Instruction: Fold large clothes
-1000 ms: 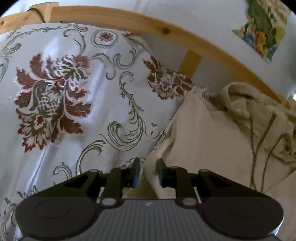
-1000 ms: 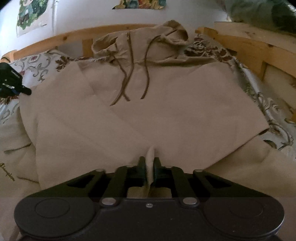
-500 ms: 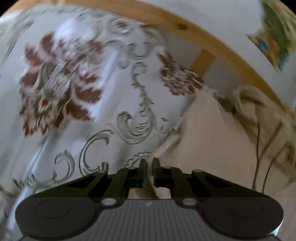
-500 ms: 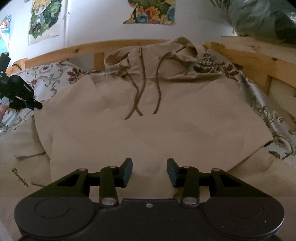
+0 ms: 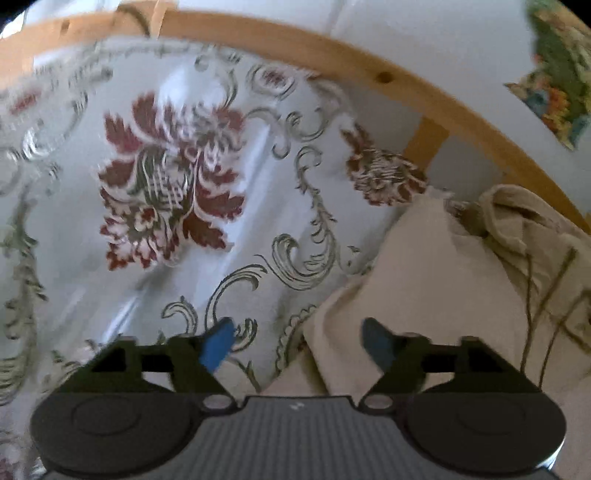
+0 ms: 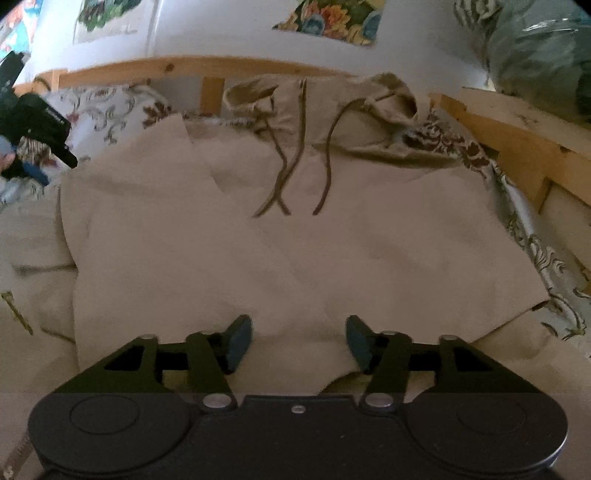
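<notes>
A beige hoodie (image 6: 295, 240) lies spread on the bed, hood (image 6: 332, 107) and brown drawstrings (image 6: 295, 166) toward the headboard, sleeves folded in over the body. My right gripper (image 6: 298, 341) hovers over its lower middle, jaws opening, no cloth between the blue pads. In the left wrist view the hoodie's left edge (image 5: 424, 295) lies on the flowered bedspread (image 5: 166, 184). My left gripper (image 5: 298, 343) hangs over that edge, jaws opening wide, the cloth below them and not pinched. The left gripper (image 6: 40, 162) also shows at the far left of the right wrist view.
A wooden bed rail (image 6: 184, 68) runs behind the hood, and a wooden side rail (image 6: 517, 147) on the right. Posters (image 6: 328, 18) hang on the white wall. A bundle in clear plastic (image 6: 535, 55) sits at the upper right.
Both grippers let go of the hoodie cloth they pinched and their jaws spread apart. The left gripper shifted a little along the hoodie's edge.
</notes>
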Tool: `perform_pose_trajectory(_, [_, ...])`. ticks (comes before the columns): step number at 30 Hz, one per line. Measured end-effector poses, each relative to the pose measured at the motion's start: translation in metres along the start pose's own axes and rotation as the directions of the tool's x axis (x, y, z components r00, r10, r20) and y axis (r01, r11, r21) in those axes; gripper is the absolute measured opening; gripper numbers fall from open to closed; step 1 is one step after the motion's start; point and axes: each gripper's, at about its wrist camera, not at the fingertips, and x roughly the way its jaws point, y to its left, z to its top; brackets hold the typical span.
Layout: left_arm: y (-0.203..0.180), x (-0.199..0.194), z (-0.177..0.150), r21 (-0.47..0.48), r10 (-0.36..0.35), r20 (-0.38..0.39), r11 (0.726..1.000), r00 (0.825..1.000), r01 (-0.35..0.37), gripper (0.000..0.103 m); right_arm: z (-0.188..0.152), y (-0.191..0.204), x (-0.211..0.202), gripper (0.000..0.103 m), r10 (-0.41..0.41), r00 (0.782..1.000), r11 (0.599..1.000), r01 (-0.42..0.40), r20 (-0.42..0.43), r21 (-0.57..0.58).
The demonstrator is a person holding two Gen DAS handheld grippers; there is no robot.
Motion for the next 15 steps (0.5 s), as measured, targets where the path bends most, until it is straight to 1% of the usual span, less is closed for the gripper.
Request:
perform_pose_trajectory(1, [-0.004,-0.009,-0.003,0.019,0.0,0.005,1.0,1.0,0.0,0.091,0.001,-0.002,-0.003,0.069,-0.001,1.0,1.0,0.001,0.013,0.005])
perform_pose_trajectory(2, [-0.009,-0.019,-0.006,0.044,-0.007,0.008,0.999,1.0,0.006,0.092,0.003,-0.003,-0.007,0.071,-0.009,1.0,1.0,0.009,0.029,0.003])
perform_pose_trajectory(4, [-0.019,-0.038,-0.012,0.111,-0.028,0.001,0.993,1.0,0.028,0.093,0.006,-0.004,-0.016,0.082,-0.034,0.997,0.999,0.035,0.07,-0.008])
perform_pose_trajectory(5, [-0.025,-0.048,-0.014,0.148,-0.032,-0.008,0.988,0.999,0.033,0.095,0.008,-0.005,-0.02,0.085,-0.041,0.995,0.999,0.042,0.089,-0.009])
perform_pose_trajectory(7, [-0.035,-0.071,-0.017,0.213,-0.027,-0.023,0.977,0.999,0.031,0.096,0.01,-0.007,-0.028,0.095,-0.052,0.991,0.999,0.052,0.127,-0.001])
perform_pose_trajectory(8, [-0.04,-0.086,-0.015,0.245,-0.028,-0.032,0.969,0.999,0.035,0.097,0.01,-0.008,-0.033,0.096,-0.055,0.987,0.998,0.056,0.148,0.002])
perform_pose_trajectory(10, [-0.052,-0.109,-0.003,0.293,-0.027,-0.051,0.955,0.998,0.041,0.099,0.01,-0.008,-0.041,0.098,-0.059,0.982,0.998,0.059,0.182,0.004])
perform_pose_trajectory(12, [-0.064,-0.139,0.018,0.324,-0.006,-0.055,0.946,0.998,0.024,0.101,0.012,-0.008,-0.047,0.1,-0.06,0.977,0.998,0.06,0.205,0.007])
perform_pose_trajectory(13, [-0.07,-0.153,0.03,0.339,-0.005,-0.048,0.941,0.999,0.021,0.102,0.013,-0.009,-0.051,0.102,-0.057,0.973,0.998,0.056,0.222,0.013])
perform_pose_trajectory(15, [-0.085,-0.179,0.052,0.392,-0.013,-0.011,0.92,1.0,0.016,0.102,0.015,-0.01,-0.059,0.102,-0.058,0.964,0.998,0.051,0.26,0.031])
